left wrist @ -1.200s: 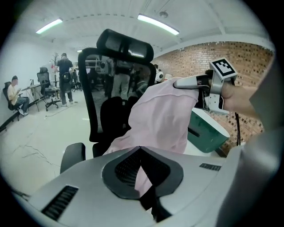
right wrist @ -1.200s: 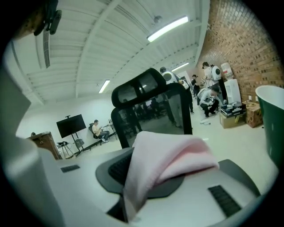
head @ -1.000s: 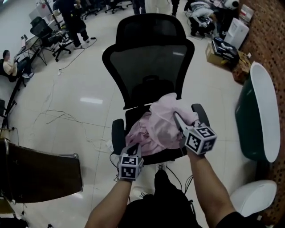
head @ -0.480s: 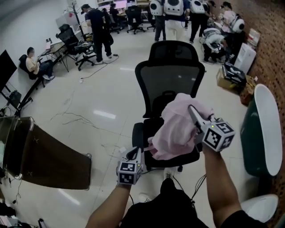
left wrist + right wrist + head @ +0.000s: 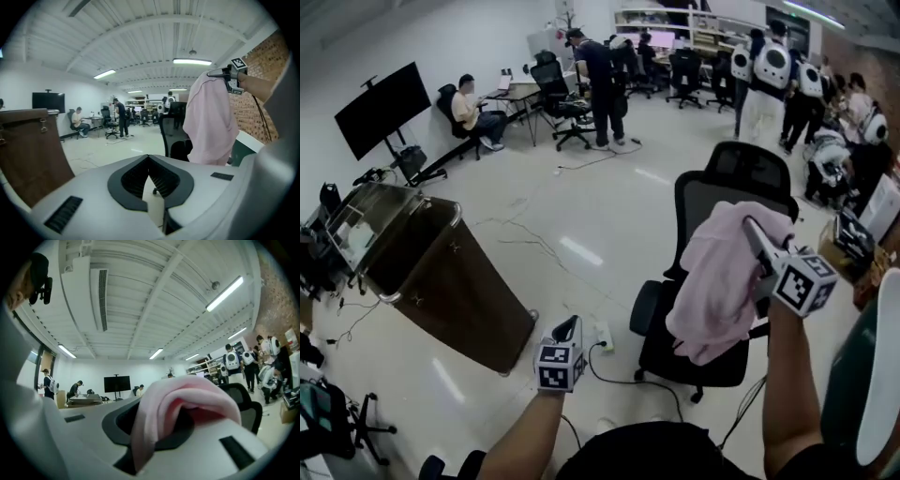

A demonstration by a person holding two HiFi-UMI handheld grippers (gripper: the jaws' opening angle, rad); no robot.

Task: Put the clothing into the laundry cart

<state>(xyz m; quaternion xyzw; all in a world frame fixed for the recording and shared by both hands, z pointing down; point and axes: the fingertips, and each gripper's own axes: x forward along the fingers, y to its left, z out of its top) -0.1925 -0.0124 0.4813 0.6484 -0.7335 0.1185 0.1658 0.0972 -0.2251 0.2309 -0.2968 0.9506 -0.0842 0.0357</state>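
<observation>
A pink garment (image 5: 722,281) hangs in the air in front of a black office chair (image 5: 727,192), clear of the seat. My right gripper (image 5: 757,246) is shut on its top edge, and the cloth bulges out between the jaws (image 5: 183,404). The brown laundry cart (image 5: 441,272) stands at the left, well apart from the garment. My left gripper (image 5: 569,330) is low and in the middle, between cart and chair, shut with nothing in it. In the left gripper view the garment (image 5: 211,122) hangs from the right gripper (image 5: 226,74), and the cart (image 5: 28,150) is at the left.
A power strip with a cable (image 5: 602,337) lies on the floor by the chair base. A green tub with a white rim (image 5: 874,394) is at the far right. A screen on a stand (image 5: 382,108), desks, chairs and several people fill the back of the room.
The right gripper has lifted the pink garment off the chair seat. The head view has swung left, bringing the whole cart into view. The left gripper has come away from the garment.
</observation>
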